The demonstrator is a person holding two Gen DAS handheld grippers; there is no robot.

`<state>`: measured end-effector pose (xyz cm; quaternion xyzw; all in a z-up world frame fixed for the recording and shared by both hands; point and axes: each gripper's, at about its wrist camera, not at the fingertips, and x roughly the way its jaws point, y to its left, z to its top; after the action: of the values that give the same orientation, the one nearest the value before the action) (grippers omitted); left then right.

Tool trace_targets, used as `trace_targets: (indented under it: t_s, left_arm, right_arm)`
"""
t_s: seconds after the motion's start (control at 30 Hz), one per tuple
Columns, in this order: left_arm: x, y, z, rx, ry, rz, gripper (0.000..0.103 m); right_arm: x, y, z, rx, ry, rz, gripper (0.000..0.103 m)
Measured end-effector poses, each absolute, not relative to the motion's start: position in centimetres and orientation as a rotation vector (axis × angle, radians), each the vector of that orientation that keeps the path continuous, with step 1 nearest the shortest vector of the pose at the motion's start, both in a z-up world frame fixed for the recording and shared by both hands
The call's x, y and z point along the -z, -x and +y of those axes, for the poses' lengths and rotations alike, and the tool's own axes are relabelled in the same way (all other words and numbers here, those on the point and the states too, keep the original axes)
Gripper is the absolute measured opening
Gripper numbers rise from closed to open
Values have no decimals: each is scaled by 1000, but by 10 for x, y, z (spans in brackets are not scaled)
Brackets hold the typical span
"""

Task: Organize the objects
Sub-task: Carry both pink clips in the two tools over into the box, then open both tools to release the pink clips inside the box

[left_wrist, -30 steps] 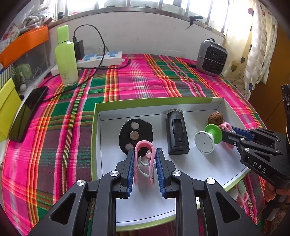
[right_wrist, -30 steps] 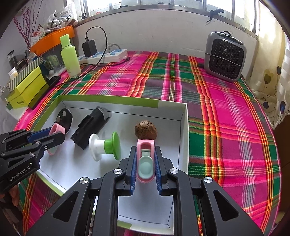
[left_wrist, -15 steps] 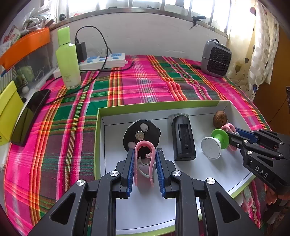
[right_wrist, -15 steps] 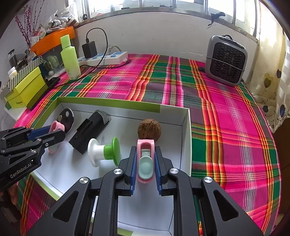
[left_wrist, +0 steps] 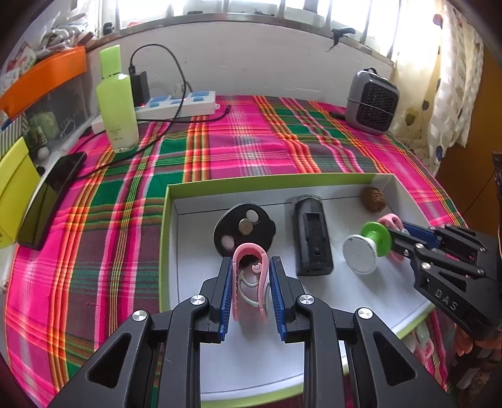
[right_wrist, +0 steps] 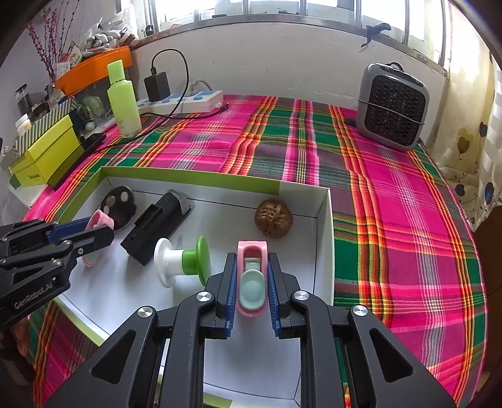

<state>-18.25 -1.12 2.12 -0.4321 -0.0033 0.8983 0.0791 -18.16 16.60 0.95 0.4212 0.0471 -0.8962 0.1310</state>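
plaid tablecloth [right_wrist: 392, 204], heater [right_wrist: 392, 106], barred window [right_wrist: 282, 9]

Readable: "DAS" in pale letters on the black body of the right gripper [left_wrist: 396, 238], seen from the left wrist view. "GenRobot.AI" along the black body of the left gripper [right_wrist: 94, 233], seen from the right wrist view. Small dark print on the side of the yellow-green box [right_wrist: 47, 157], too small to make out. Faint print low on the green bottle [left_wrist: 117, 103], also illegible. Coloured cards with print above the orange tray [right_wrist: 94, 67], too blurred to read. No numbers or signs legible elsewhere.
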Motion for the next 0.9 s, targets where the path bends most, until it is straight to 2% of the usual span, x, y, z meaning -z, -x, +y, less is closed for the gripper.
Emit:
trace_targets:
  t_s: [0.63,0.9]
  left_arm:
    - [-17,179,-8,-2695,1315,39,22]
    - [-17,178,-5,-2692,1313,44,27]
  right_arm:
    - [-10,179,166,2604,-1218,130,19]
    - [-10,179,167,2609,-1222,135,19]
